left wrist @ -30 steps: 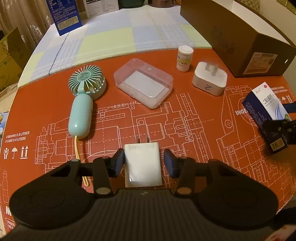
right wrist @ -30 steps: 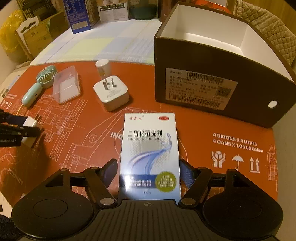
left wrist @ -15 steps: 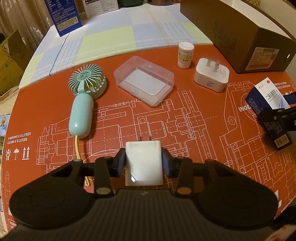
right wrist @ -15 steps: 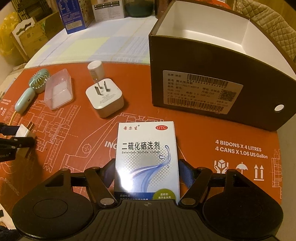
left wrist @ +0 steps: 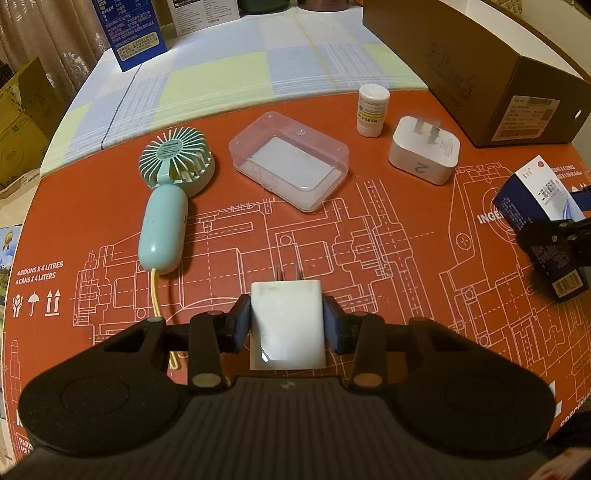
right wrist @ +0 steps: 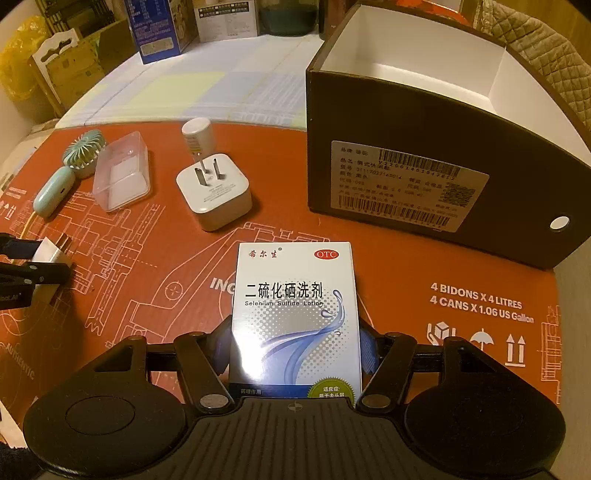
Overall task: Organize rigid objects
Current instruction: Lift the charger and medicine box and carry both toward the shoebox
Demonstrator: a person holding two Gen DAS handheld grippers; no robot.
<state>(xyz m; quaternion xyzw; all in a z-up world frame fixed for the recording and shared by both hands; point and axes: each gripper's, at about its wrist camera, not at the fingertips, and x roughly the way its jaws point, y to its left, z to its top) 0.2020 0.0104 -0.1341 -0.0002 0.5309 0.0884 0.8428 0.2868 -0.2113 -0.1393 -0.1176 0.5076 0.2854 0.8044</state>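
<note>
My left gripper [left wrist: 287, 317] is shut on a small white wall charger [left wrist: 286, 325], prongs pointing away, just above the orange mat. It also shows in the right wrist view [right wrist: 50, 254]. My right gripper [right wrist: 295, 347] is shut on a white and blue lotion box [right wrist: 295, 314], held above the mat; the box also shows in the left wrist view [left wrist: 539, 221]. An open brown cardboard box [right wrist: 424, 177] with a white inside stands just ahead and to the right of the lotion box.
On the orange mat [left wrist: 369, 258] lie a mint hand fan [left wrist: 166, 199], a clear plastic case [left wrist: 290, 160], a small white bottle [left wrist: 372, 110] and a white smart plug [left wrist: 424, 155]. Cartons [left wrist: 133, 29] stand on the checked cloth behind.
My left gripper closed on the white charger. My right gripper lifted the lotion box and carried it forward toward the brown box.
</note>
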